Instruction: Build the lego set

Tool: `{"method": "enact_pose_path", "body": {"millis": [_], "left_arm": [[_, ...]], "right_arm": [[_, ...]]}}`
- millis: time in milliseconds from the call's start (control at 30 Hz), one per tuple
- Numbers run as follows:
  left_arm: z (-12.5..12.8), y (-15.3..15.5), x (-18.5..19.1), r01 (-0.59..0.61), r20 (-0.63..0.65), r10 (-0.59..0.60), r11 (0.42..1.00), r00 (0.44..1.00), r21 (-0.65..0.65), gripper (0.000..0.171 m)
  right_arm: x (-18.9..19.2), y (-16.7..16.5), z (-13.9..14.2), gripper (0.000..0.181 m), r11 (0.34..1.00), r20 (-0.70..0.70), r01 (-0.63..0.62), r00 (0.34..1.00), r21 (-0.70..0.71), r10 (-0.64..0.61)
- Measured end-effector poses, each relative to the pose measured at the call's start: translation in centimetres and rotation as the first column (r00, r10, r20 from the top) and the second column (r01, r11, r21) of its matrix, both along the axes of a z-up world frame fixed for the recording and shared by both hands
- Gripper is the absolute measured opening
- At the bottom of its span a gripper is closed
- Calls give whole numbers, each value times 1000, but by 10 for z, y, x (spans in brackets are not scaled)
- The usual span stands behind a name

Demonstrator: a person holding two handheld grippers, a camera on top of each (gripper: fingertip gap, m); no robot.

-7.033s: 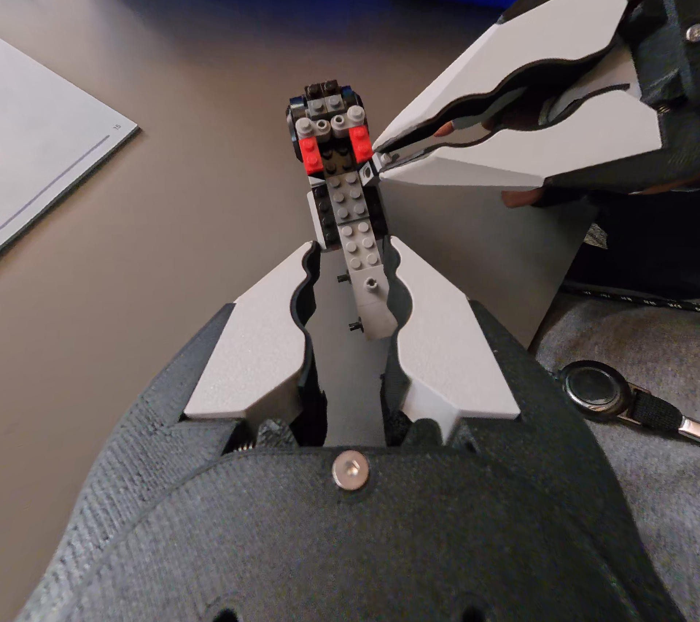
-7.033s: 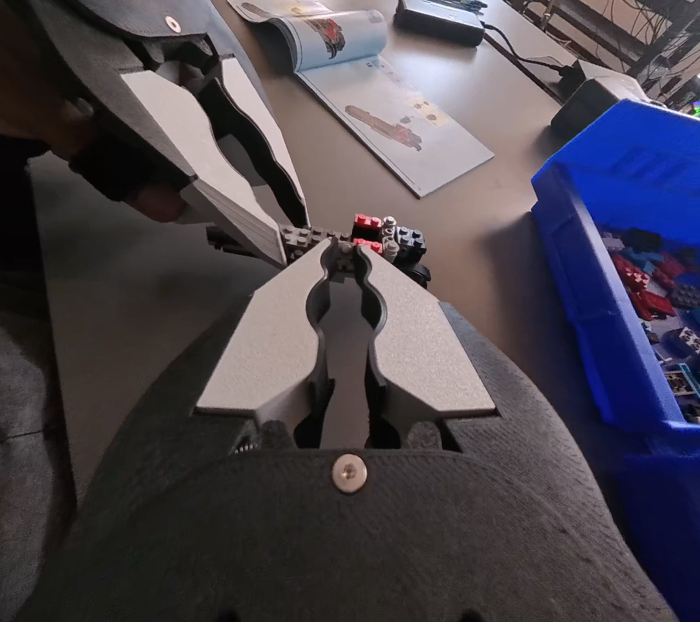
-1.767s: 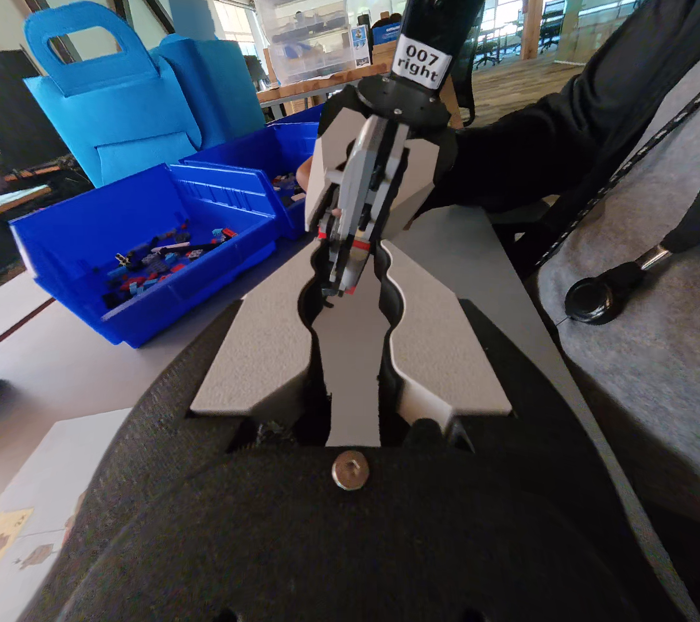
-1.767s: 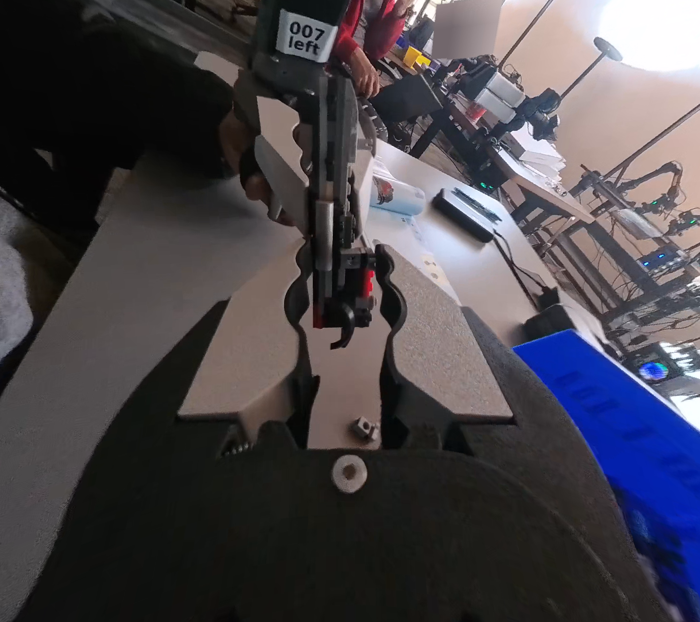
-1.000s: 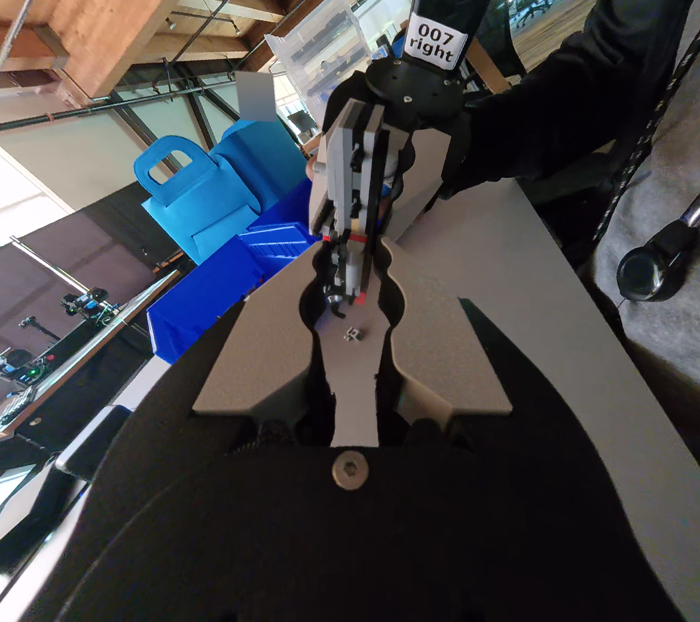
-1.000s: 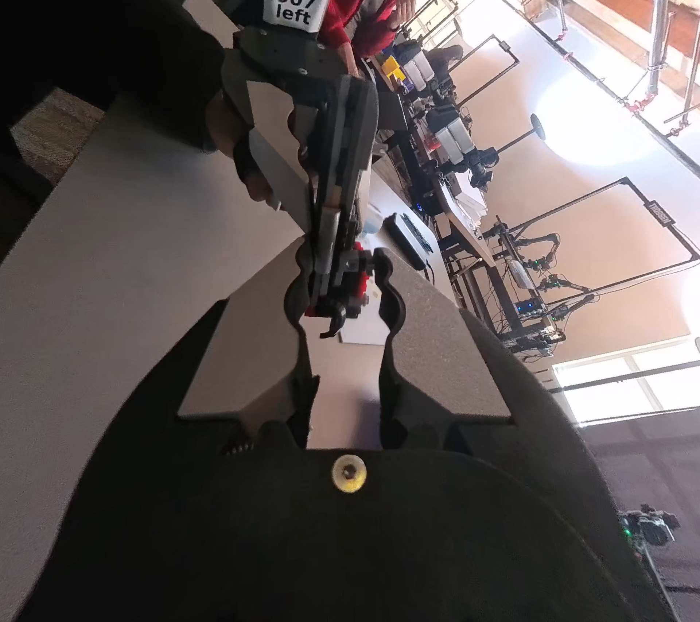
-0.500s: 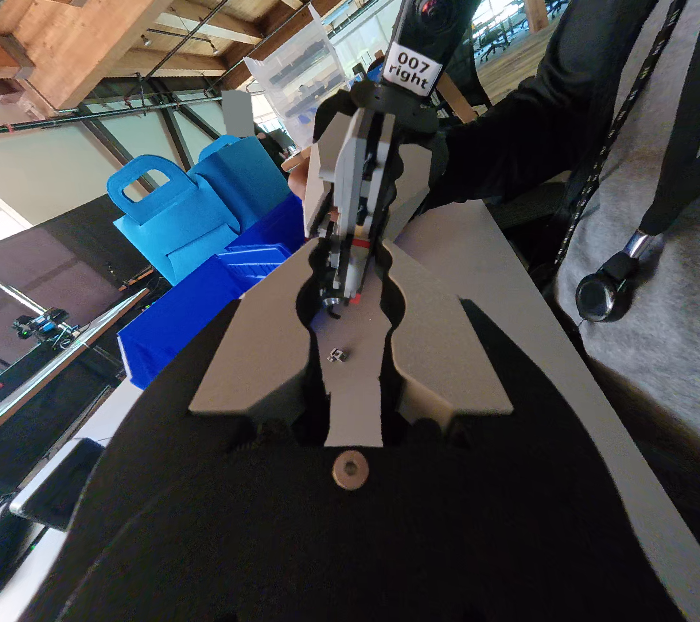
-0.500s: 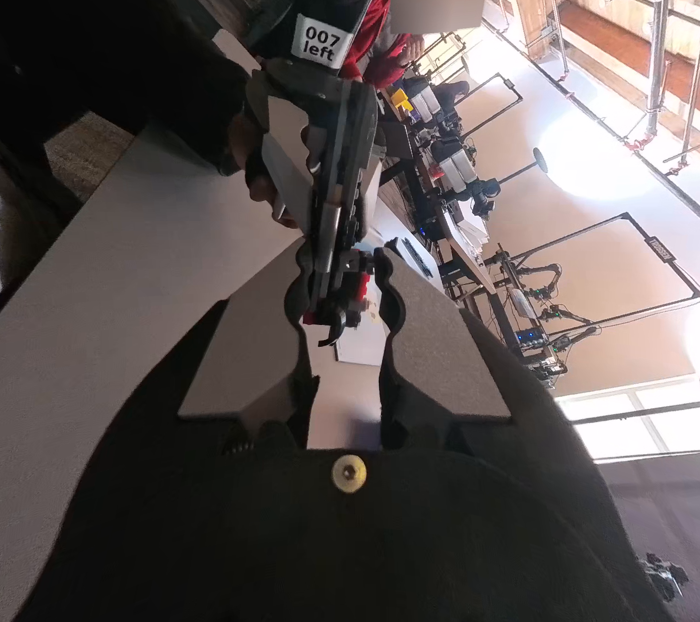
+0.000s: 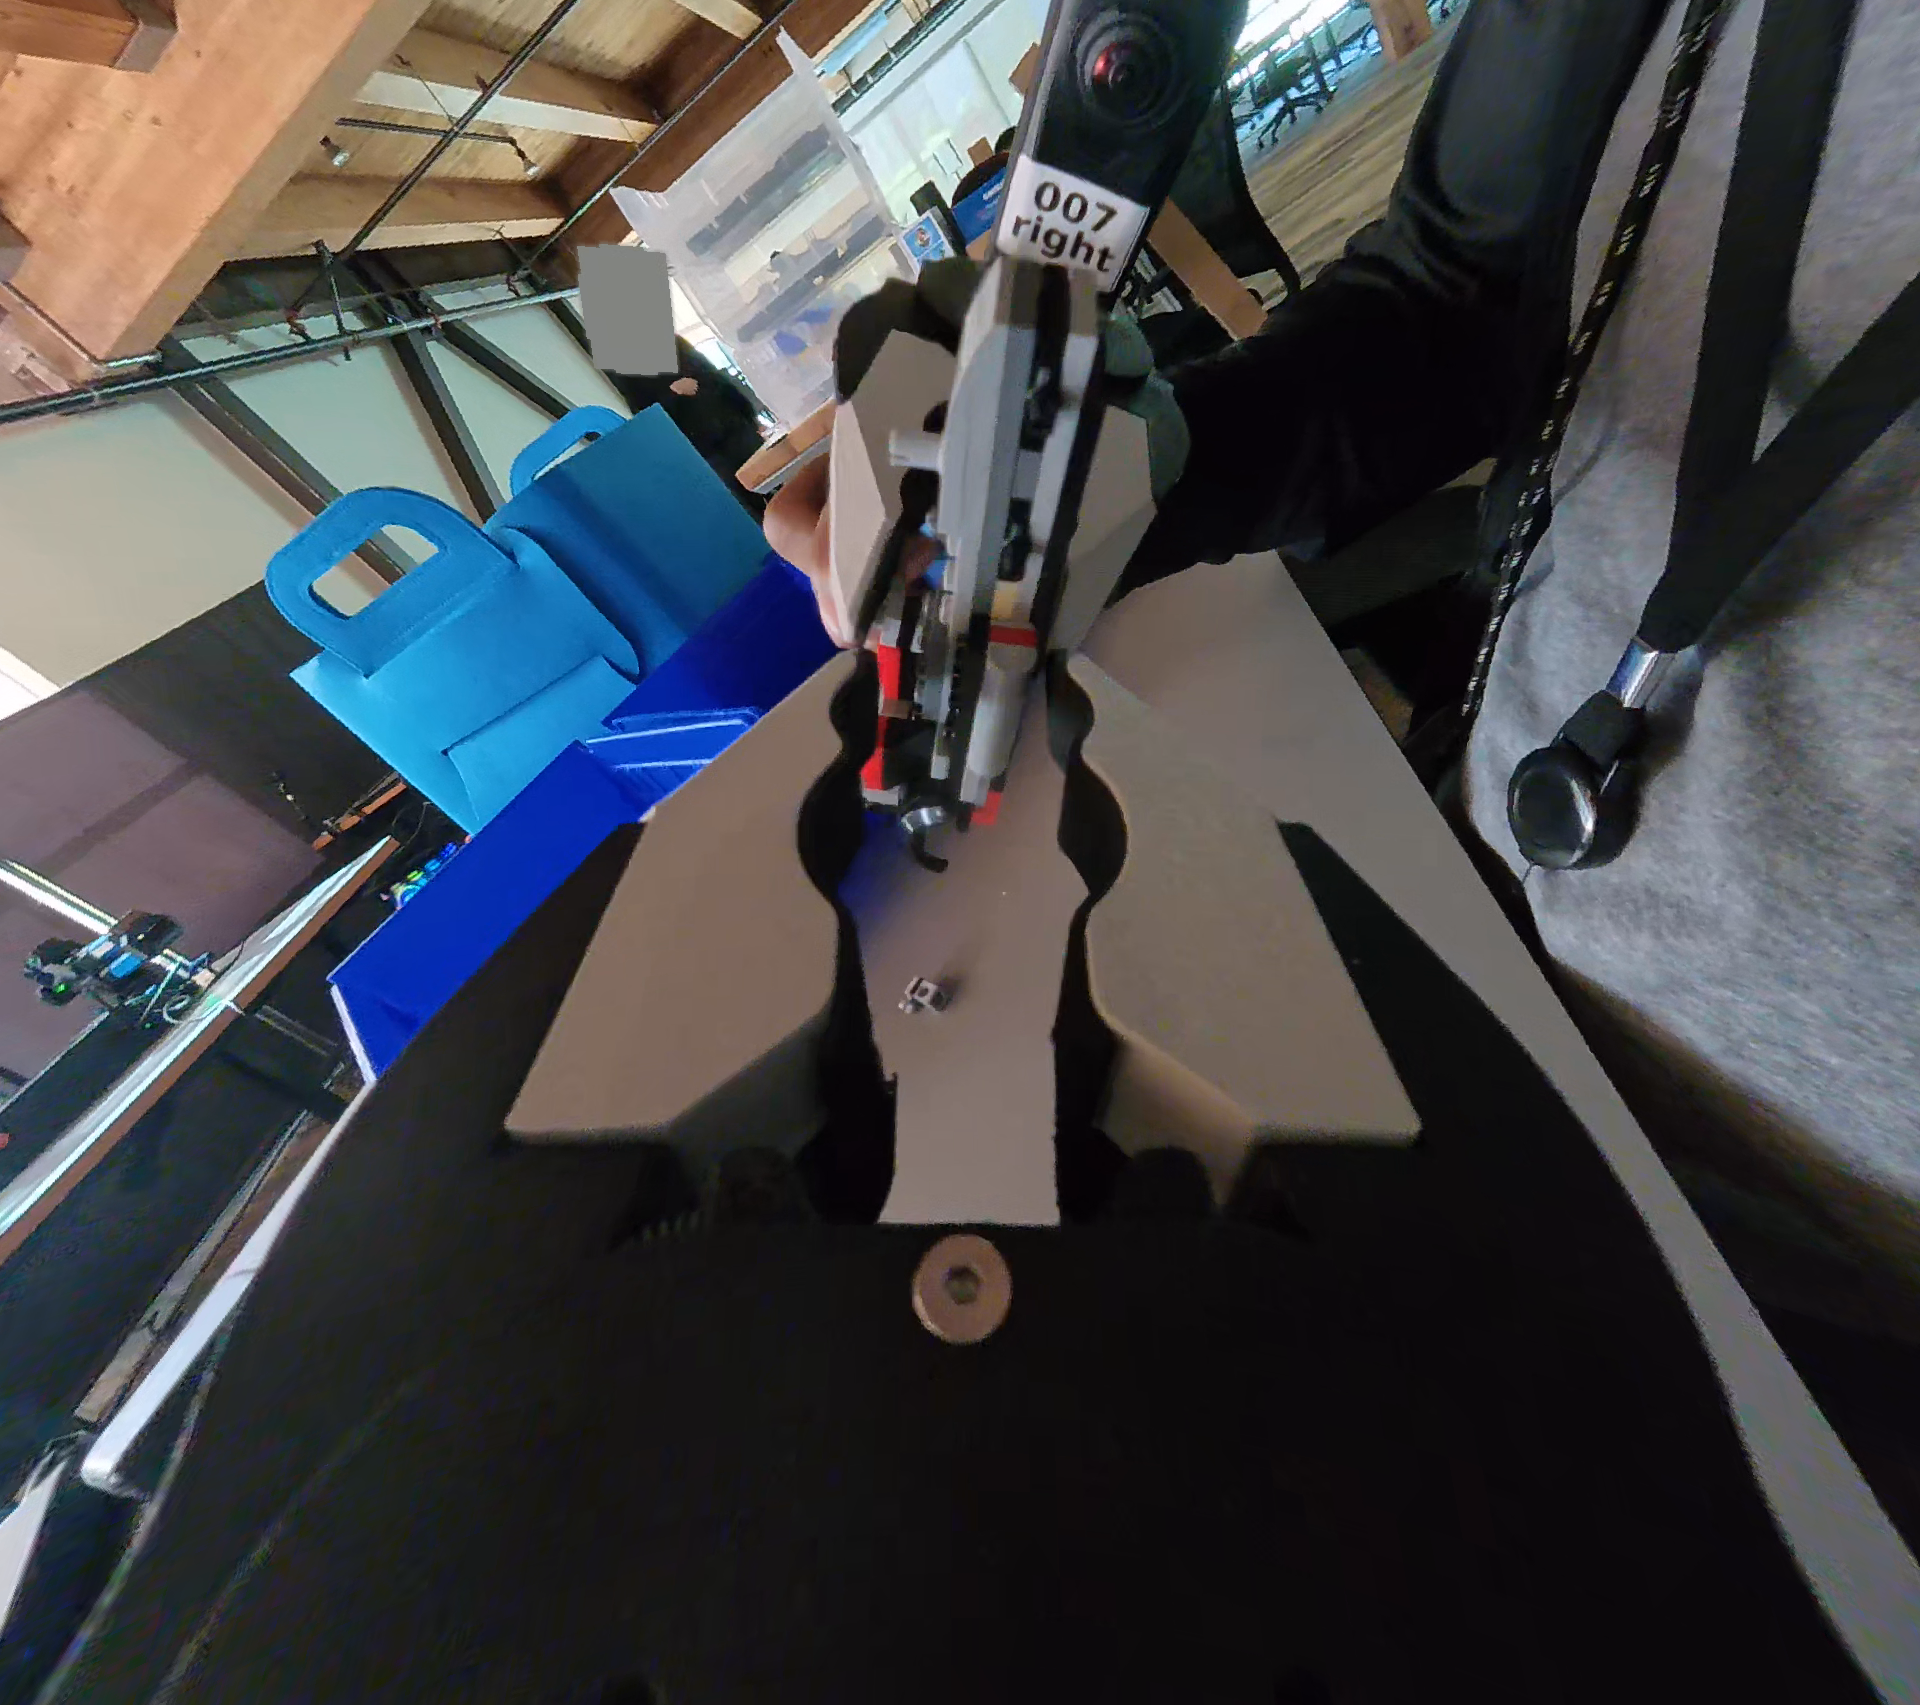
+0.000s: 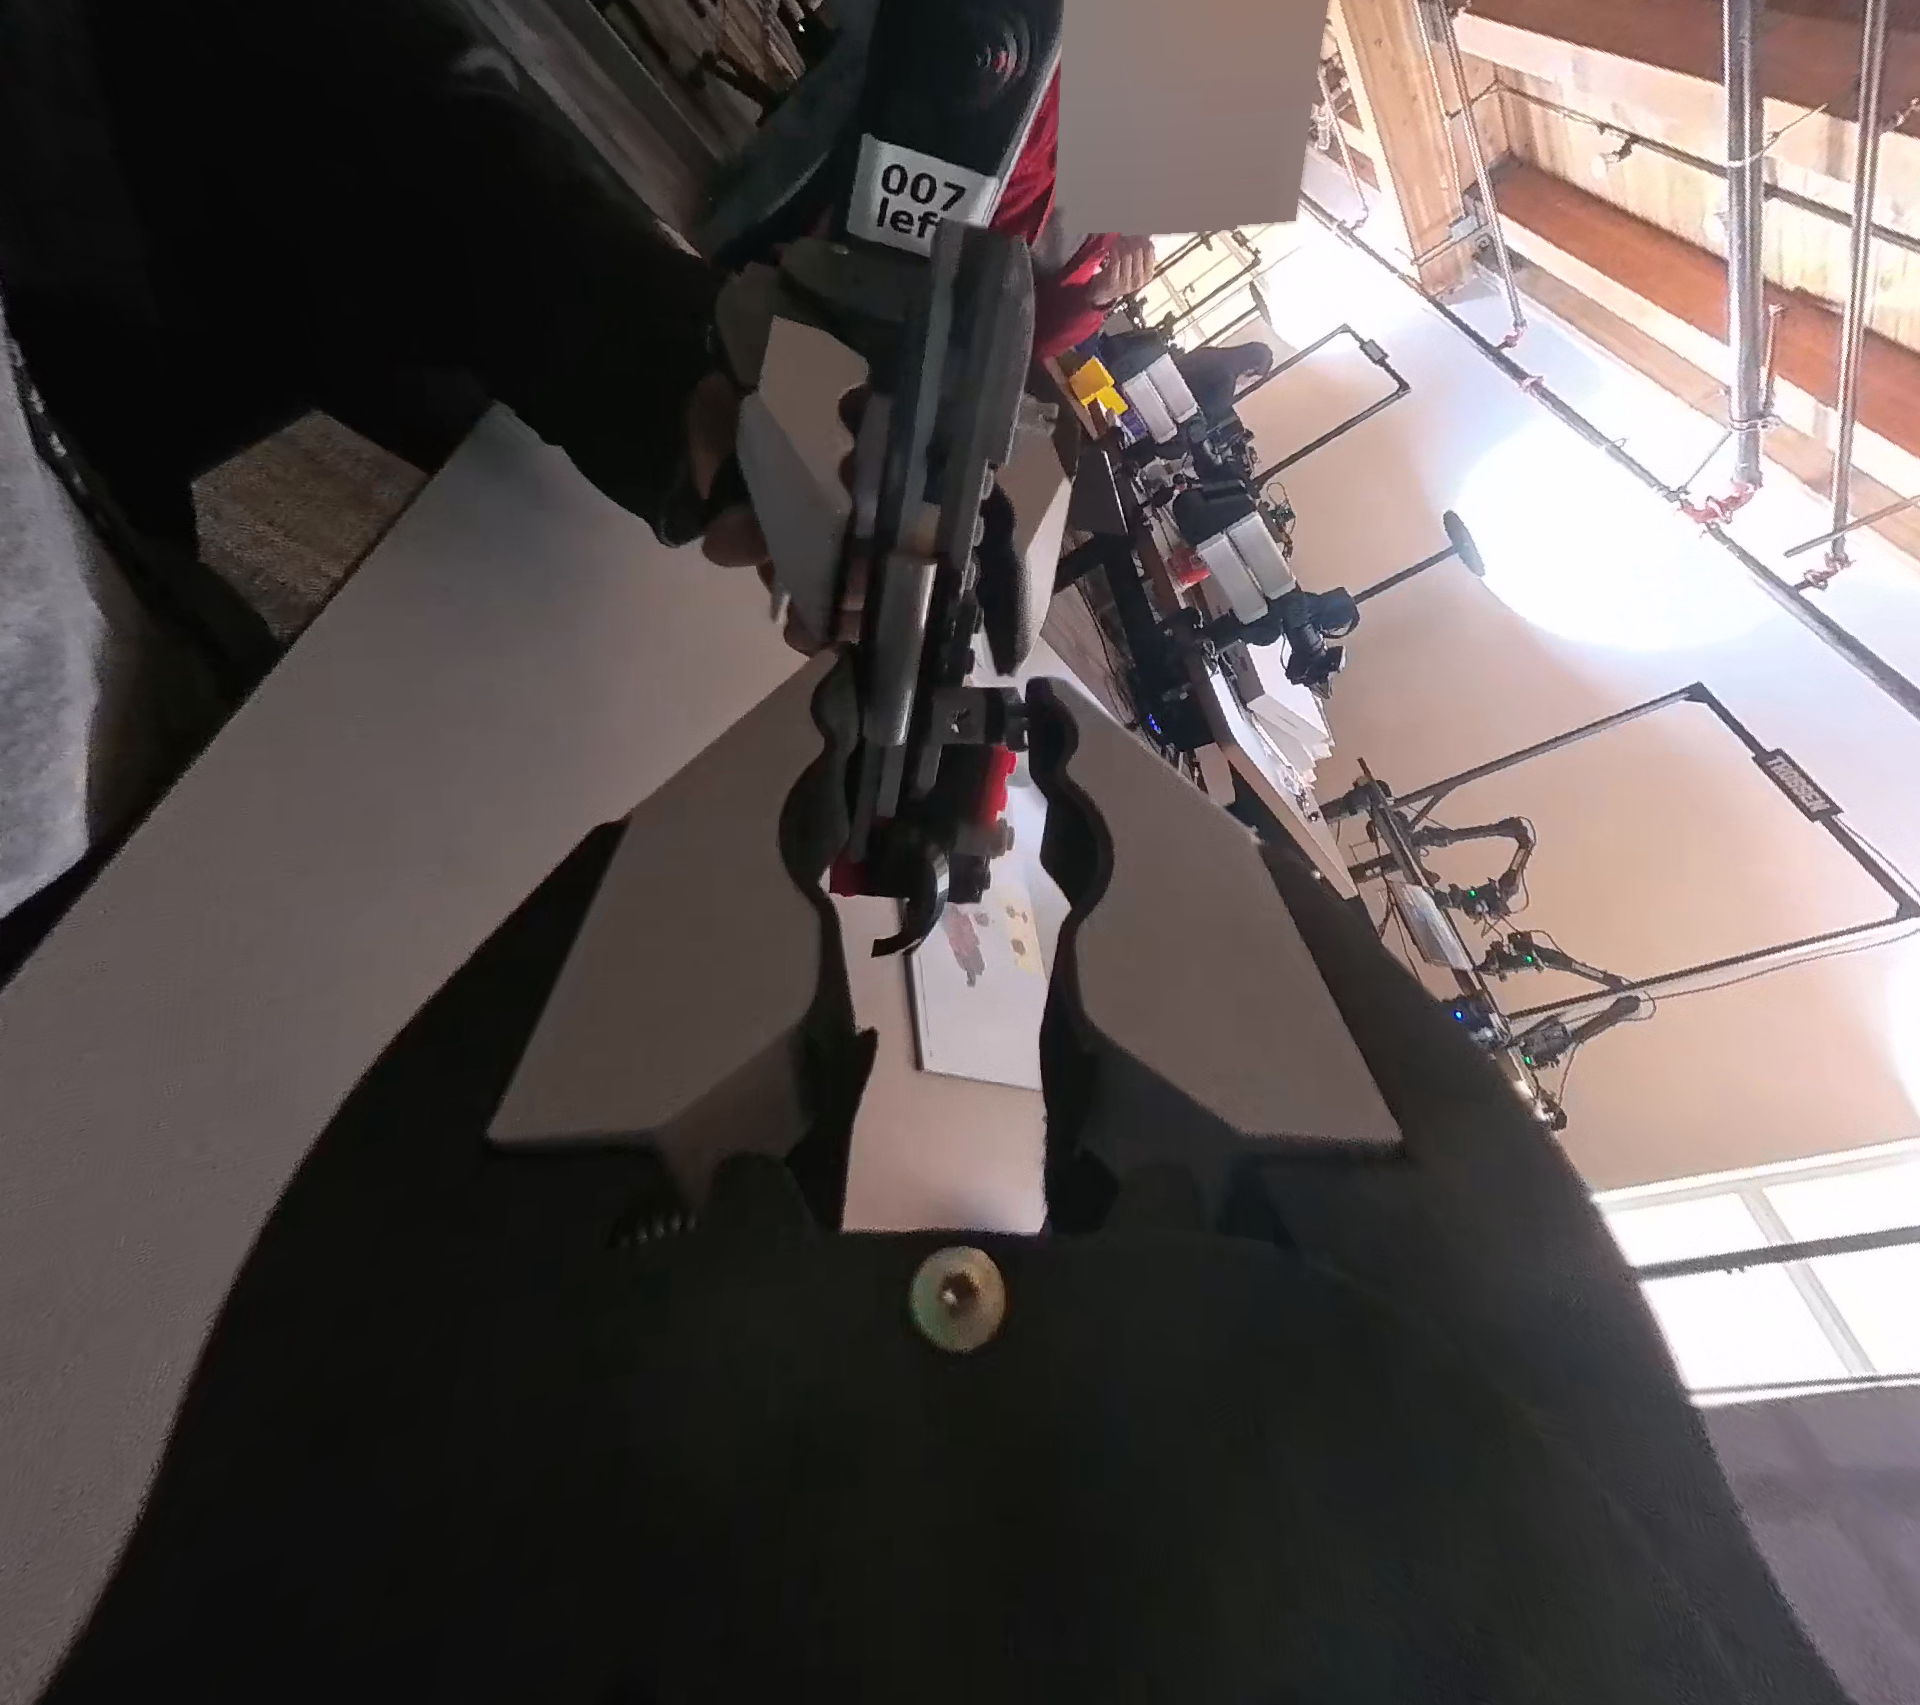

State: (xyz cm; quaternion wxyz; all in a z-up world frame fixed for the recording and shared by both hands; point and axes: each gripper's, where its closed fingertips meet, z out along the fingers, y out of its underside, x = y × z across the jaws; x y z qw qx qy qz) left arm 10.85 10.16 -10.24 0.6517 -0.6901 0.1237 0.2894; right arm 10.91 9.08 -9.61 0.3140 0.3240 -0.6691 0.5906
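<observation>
The lego model (image 9: pixel 971 512) is a long grey and black build with red bricks and a black hook at its lower end. It is held upright in the air above the grey table (image 9: pixel 1257 668). My left gripper (image 9: pixel 954 684) is shut on its lower part from one side. My right gripper (image 10: pixel 935 694) faces it and is shut on the same part of the model (image 10: pixel 899 616) from the other side. A small loose grey piece (image 9: pixel 925 993) lies on the table under the model.
Blue bins (image 9: pixel 540 876) and a blue felt bag (image 9: pixel 468 616) stand beyond the table's left side. An open instruction booklet (image 10: pixel 977 1011) lies on the table. A person's black sleeve (image 9: pixel 1403 356) and a lanyard reel (image 9: pixel 1569 803) are at the right. My left and right fingertips are right by each other.
Since 7 s ago the model went from low over the table to upright between both grippers. The small grey piece now lies on the table. In the last second both grippers tilted slightly.
</observation>
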Motion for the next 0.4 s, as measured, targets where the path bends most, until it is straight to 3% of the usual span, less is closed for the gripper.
{"method": "enact_pose_path", "body": {"millis": [400], "left_arm": [[1, 5, 10, 44, -14, -44, 999, 999, -28, 22]], "right_arm": [[9, 1, 1, 34, 999, -14, -41, 999, 6, 41]]}}
